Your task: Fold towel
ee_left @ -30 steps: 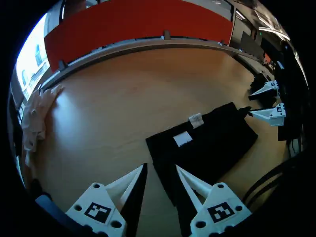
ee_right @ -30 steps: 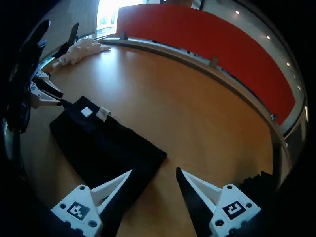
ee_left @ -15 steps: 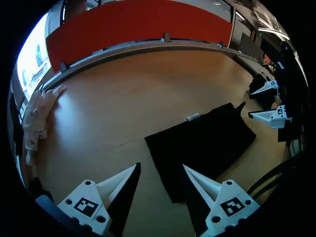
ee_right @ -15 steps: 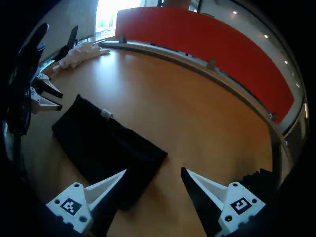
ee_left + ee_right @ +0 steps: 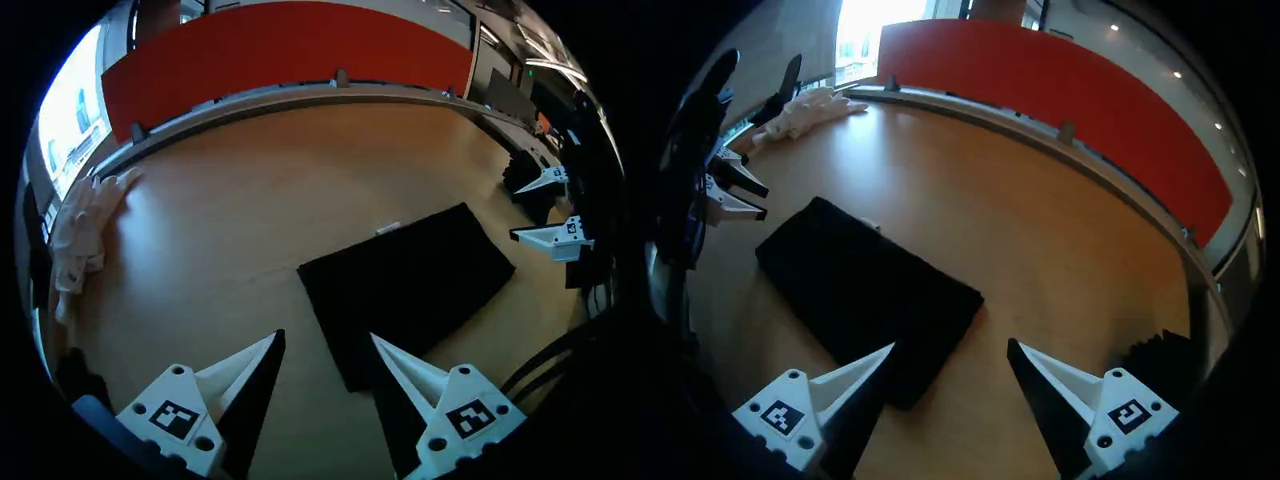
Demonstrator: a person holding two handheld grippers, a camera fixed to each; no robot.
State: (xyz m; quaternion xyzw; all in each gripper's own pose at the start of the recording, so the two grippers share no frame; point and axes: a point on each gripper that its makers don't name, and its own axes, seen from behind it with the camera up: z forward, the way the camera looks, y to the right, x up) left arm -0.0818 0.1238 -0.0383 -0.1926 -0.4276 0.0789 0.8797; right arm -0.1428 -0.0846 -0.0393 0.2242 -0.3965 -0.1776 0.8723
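A black towel (image 5: 408, 288) lies folded flat as a rectangle on the wooden table (image 5: 264, 184); a small white tag peeks out at its far edge. In the left gripper view my left gripper (image 5: 324, 360) is open just above the towel's near corner, holding nothing. Farther off at the right is the other gripper (image 5: 534, 212), open beside the towel's far end. In the right gripper view the towel (image 5: 868, 292) stretches left, and my right gripper (image 5: 952, 368) is open over its near end, empty. The left gripper (image 5: 760, 204) shows open at the far left.
A pale crumpled cloth (image 5: 80, 232) lies at the table's left edge, also seen as the pale cloth (image 5: 812, 108) at the back. A red partition (image 5: 280, 48) runs behind the table. A dark object (image 5: 1164, 352) sits at the table's right edge.
The towel's lifted corner with the white labels has been let down; the towel now lies flat with the labels hidden. Both grippers have opened wider and drawn back slightly.
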